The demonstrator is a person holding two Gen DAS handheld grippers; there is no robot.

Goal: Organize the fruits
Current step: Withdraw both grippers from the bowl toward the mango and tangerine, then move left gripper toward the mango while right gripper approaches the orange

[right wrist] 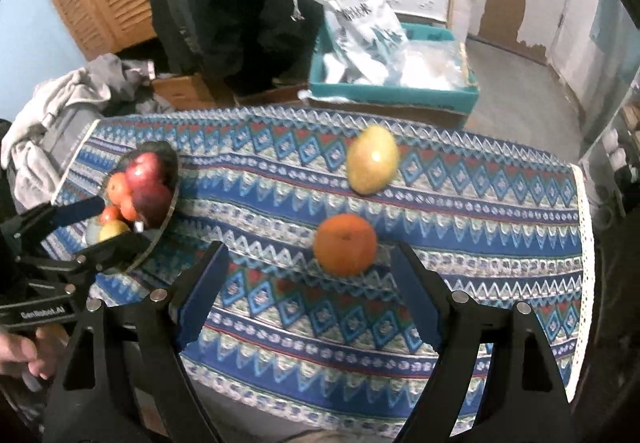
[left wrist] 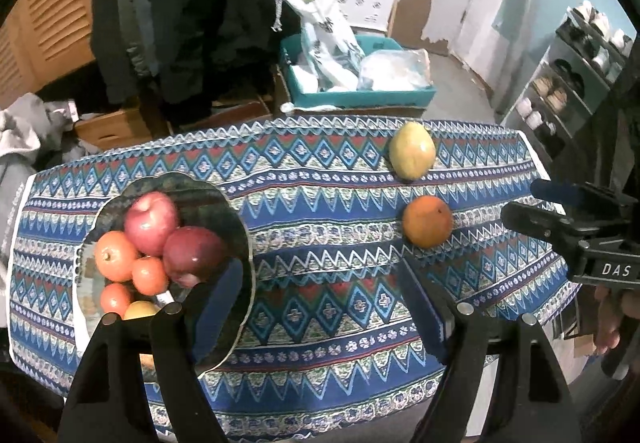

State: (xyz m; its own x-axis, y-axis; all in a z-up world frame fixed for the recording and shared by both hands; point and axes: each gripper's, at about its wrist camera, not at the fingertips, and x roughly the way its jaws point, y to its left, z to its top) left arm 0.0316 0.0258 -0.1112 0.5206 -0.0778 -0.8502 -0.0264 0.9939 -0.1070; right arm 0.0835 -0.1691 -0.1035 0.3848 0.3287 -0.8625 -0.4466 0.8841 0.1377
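A glass bowl [left wrist: 245, 243] at the table's left holds two red apples [left wrist: 151, 223], several small orange fruits and a yellow one. An orange [left wrist: 427, 221] and a yellow-green mango [left wrist: 412, 155] lie loose on the patterned cloth [left wrist: 320, 203] to the right. My left gripper [left wrist: 320, 271] hangs open by the bowl's right rim with nothing between its fingers. My right gripper [right wrist: 308, 249] is open above the cloth. The orange [right wrist: 345, 245] lies just ahead of its fingertips, untouched, and the mango [right wrist: 372, 165] lies farther back. The bowl [right wrist: 174, 179] shows at the left, under the left gripper [right wrist: 124, 221].
Behind the table stands a teal crate [left wrist: 360, 97] with plastic bags. Dark clothes hang at the back, a grey pile of cloth [right wrist: 60, 103] lies left, and a shoe rack [left wrist: 568, 83] stands right. The right gripper [left wrist: 520, 203] comes in from the right edge.
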